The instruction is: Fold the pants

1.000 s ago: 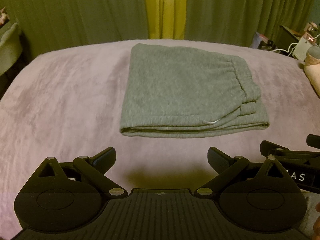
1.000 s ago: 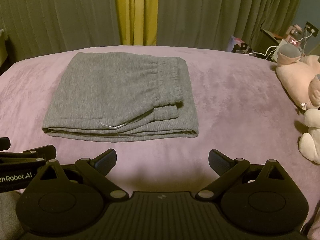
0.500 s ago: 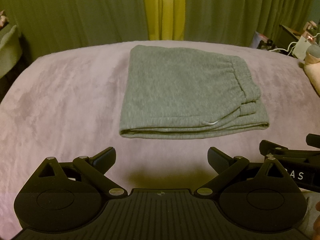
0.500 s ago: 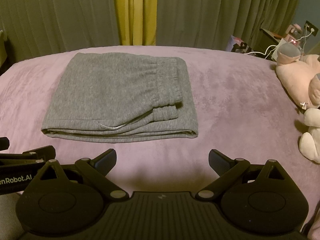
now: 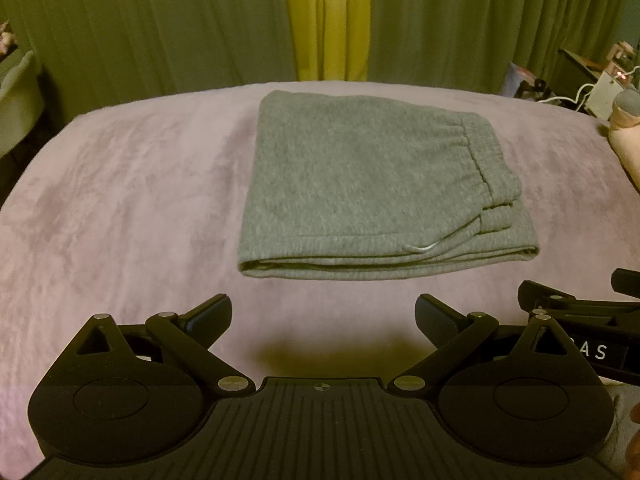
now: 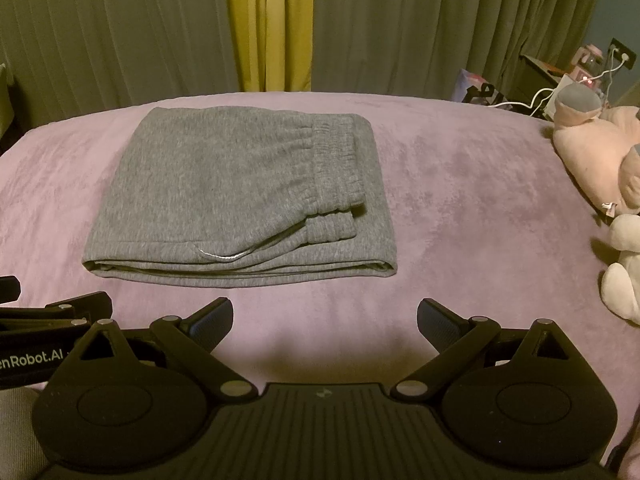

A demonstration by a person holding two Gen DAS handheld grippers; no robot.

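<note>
Grey pants [image 6: 240, 196] lie folded into a flat rectangle on the purple bedspread [image 6: 460, 200], elastic waistband uppermost at their right. The right gripper [image 6: 325, 316] hovers near the pants' front edge, fingers spread, empty. Plush toys [image 6: 596, 148] sit well right of the pants.
</note>
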